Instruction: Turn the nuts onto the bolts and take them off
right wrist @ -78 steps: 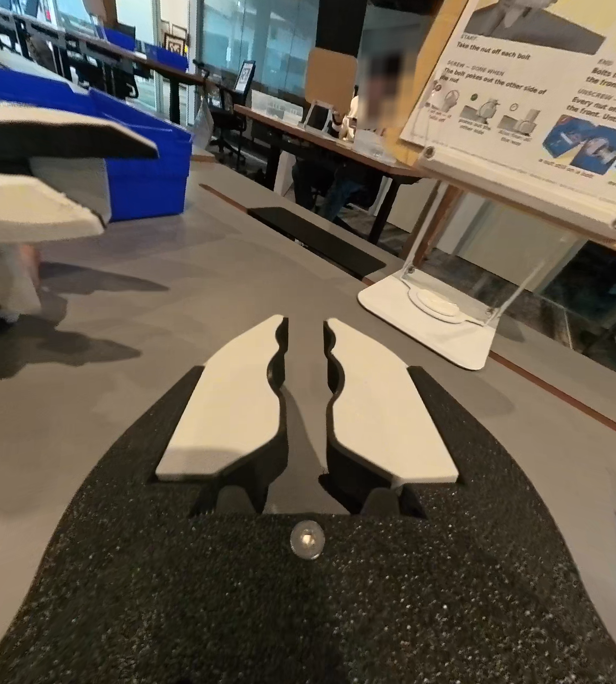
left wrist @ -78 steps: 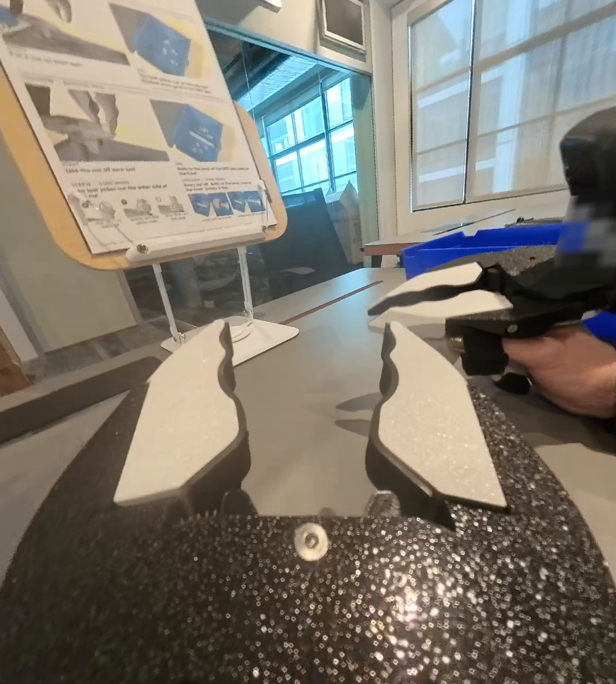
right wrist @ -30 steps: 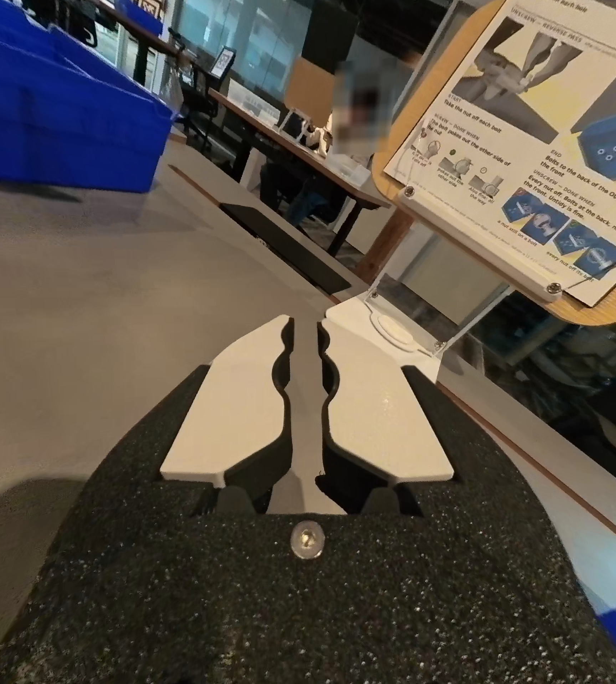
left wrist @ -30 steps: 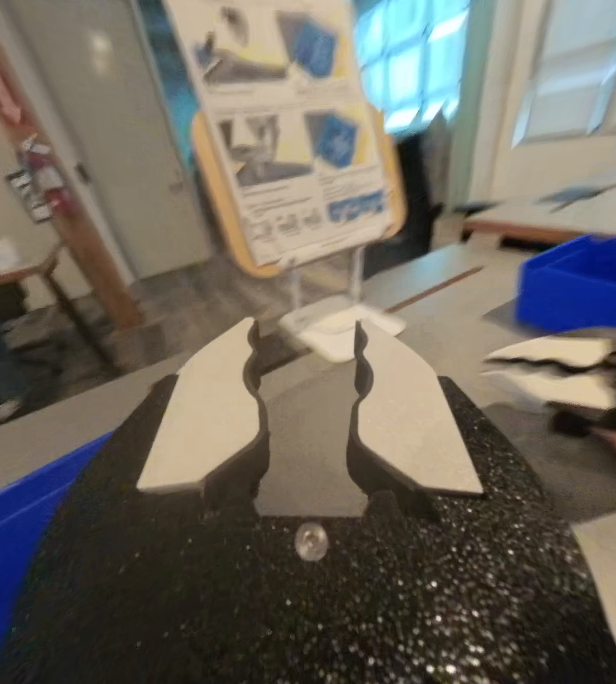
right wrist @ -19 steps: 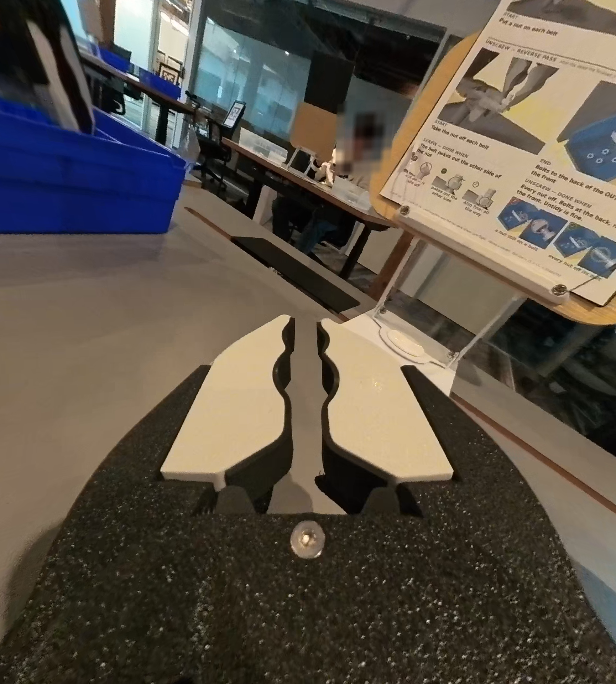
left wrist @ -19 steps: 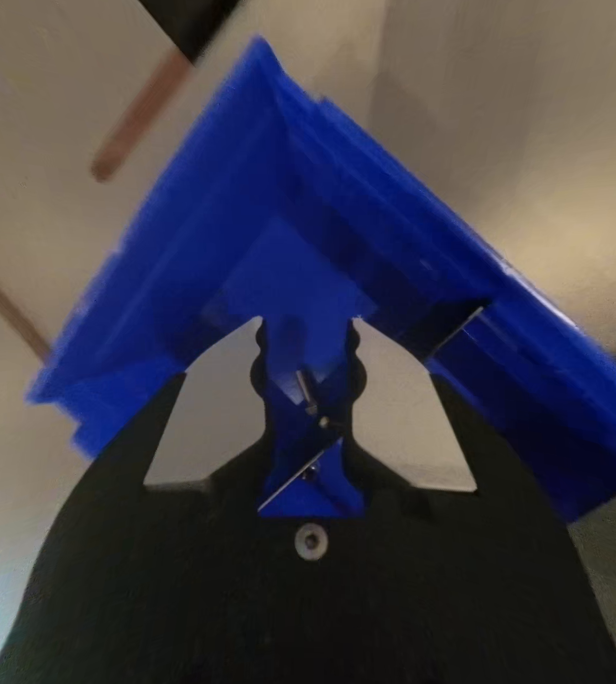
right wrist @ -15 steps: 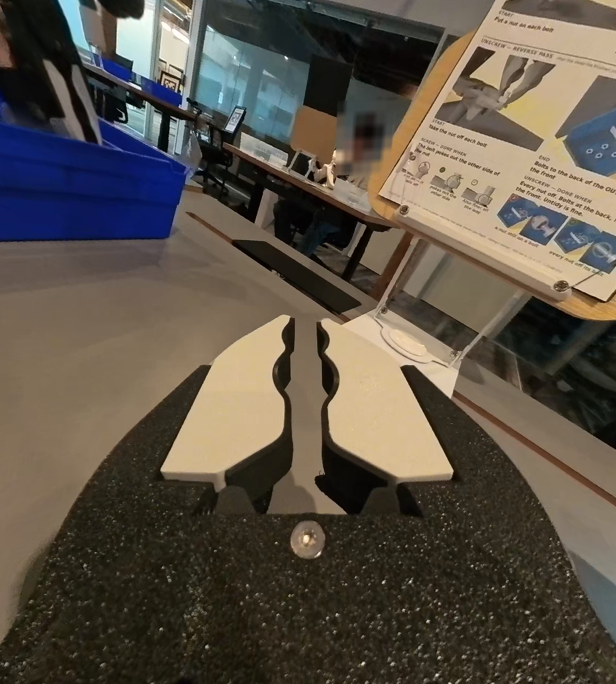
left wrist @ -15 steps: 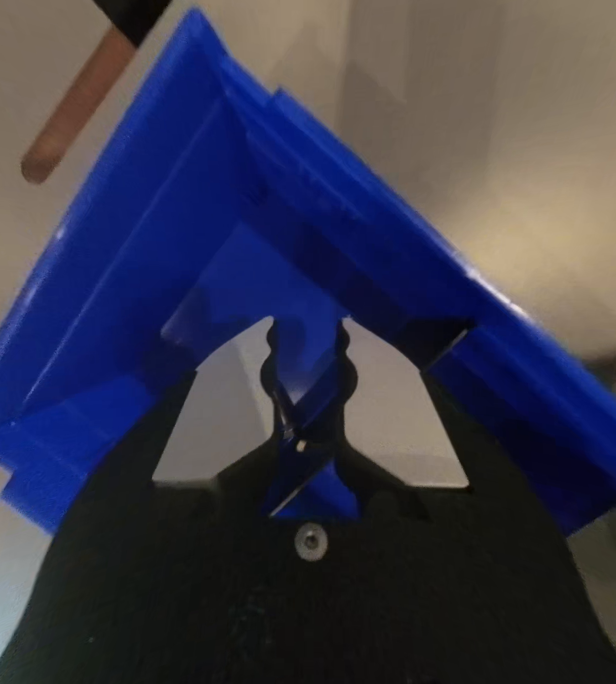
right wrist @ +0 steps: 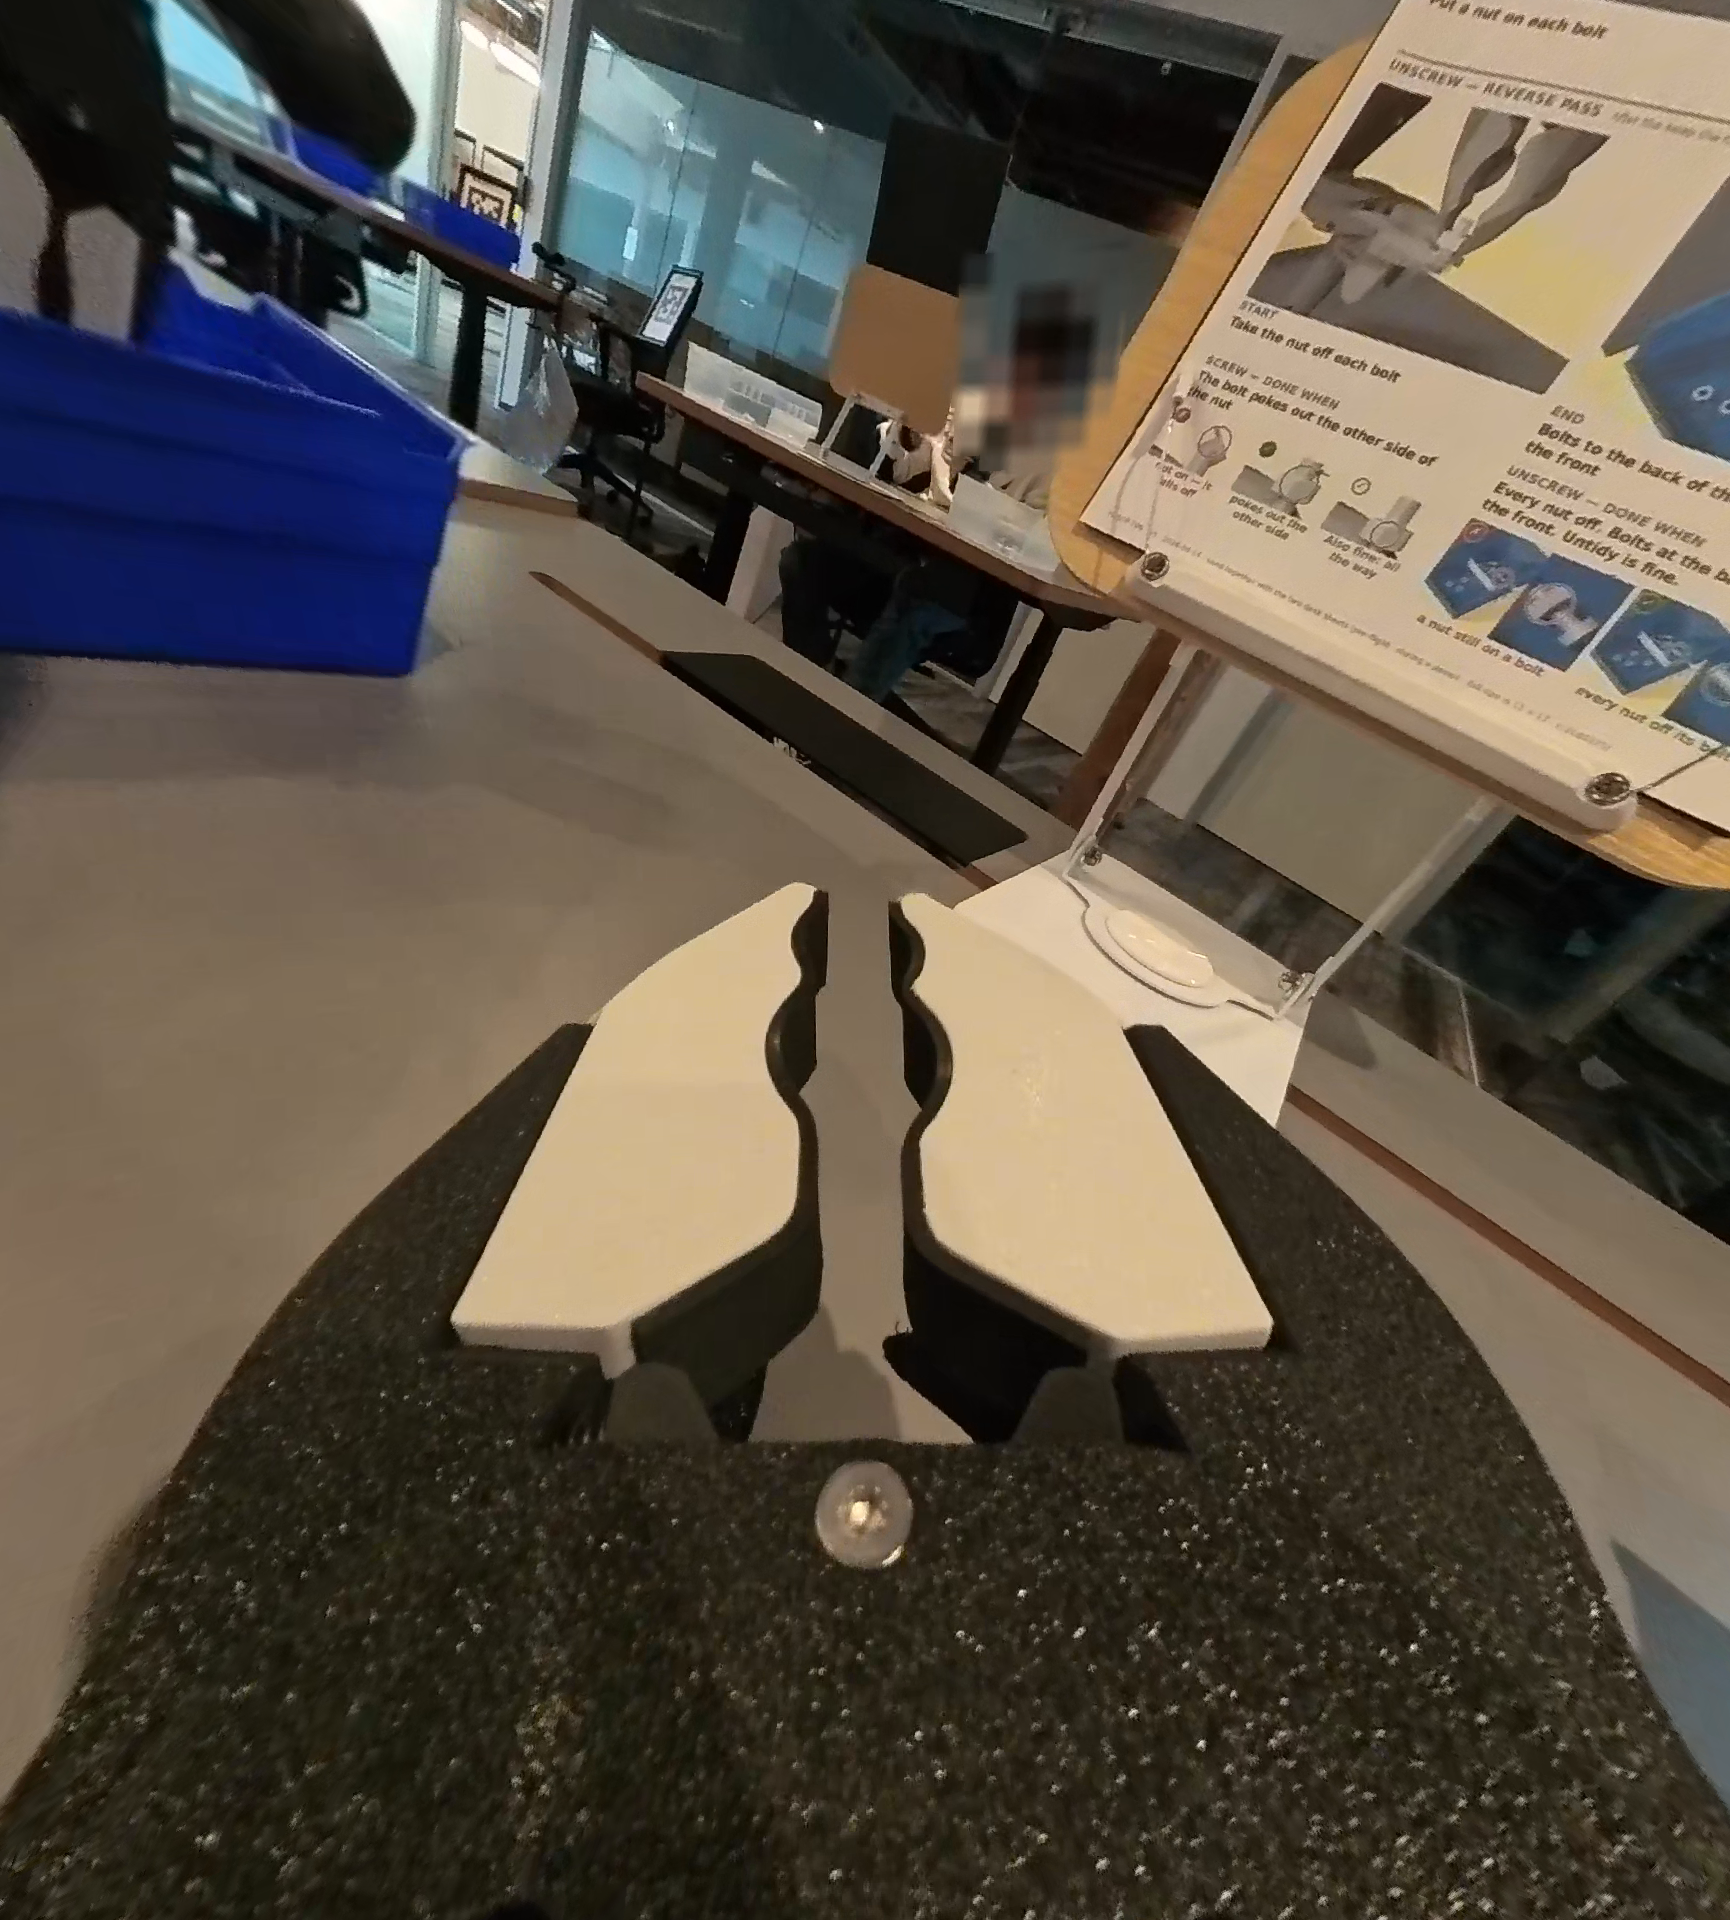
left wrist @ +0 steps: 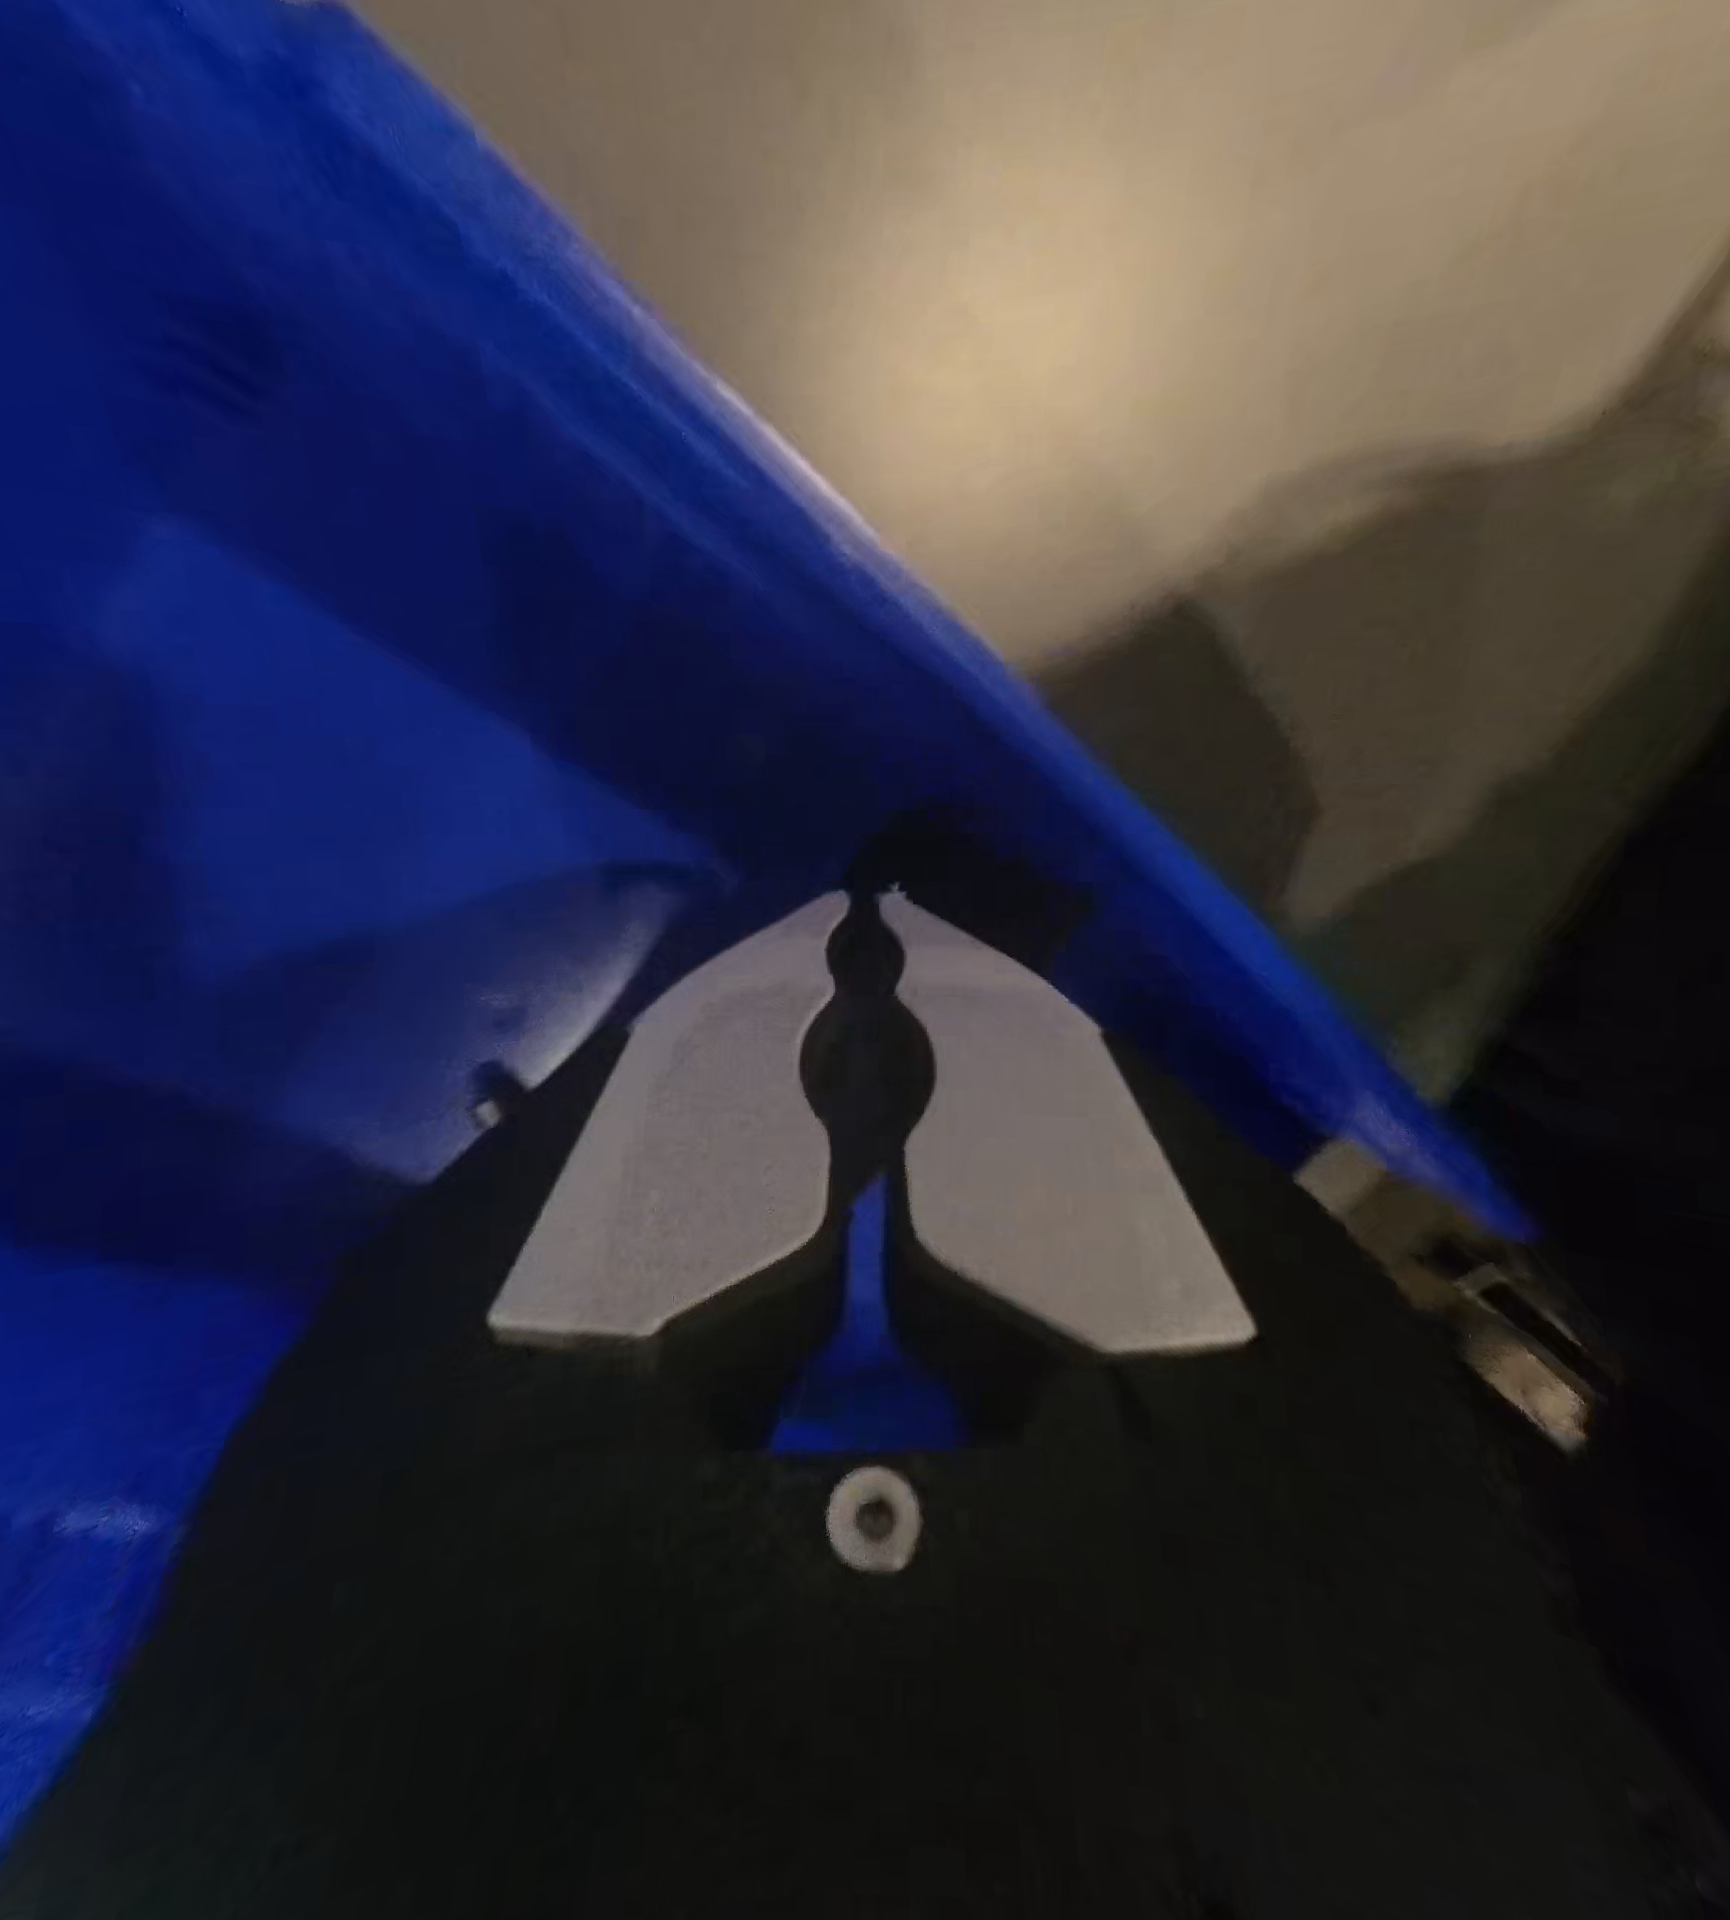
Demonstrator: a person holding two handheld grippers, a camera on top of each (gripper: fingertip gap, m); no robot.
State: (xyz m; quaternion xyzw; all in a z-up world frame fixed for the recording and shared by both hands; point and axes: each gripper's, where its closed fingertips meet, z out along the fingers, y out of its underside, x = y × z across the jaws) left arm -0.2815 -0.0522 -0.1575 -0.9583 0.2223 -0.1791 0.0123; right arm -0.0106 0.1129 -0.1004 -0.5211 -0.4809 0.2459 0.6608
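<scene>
In the left wrist view, my left gripper (left wrist: 876, 904) points down into a blue bin (left wrist: 341, 644), its fingertips touching. I see nothing between them; the picture is blurred and a dark shadow lies just past the tips. A small shiny piece (left wrist: 487, 1107) lies on the bin floor to the left. A blurred silver part (left wrist: 1463, 1278) shows at the bin's right edge. My right gripper (right wrist: 856, 899) rests low over the grey table (right wrist: 269, 987), with a narrow gap between its white fingers (right wrist: 653, 1132) and nothing in it. No nut or bolt shows clearly.
Stacked blue bins (right wrist: 165, 499) stand at the far left of the right wrist view, with a dark arm and the other gripper (right wrist: 61, 156) above them. An instruction board (right wrist: 1515, 416) on a white base (right wrist: 1152, 966) stands at the right. A black strip (right wrist: 840, 748) lies ahead on the table. Tip to tip, the grippers are about 35 centimeters apart.
My left gripper swung from facing the room down into the blue bin, and its fingers closed from wide open to touching. My right gripper stayed nearly still with the same narrow gap.
</scene>
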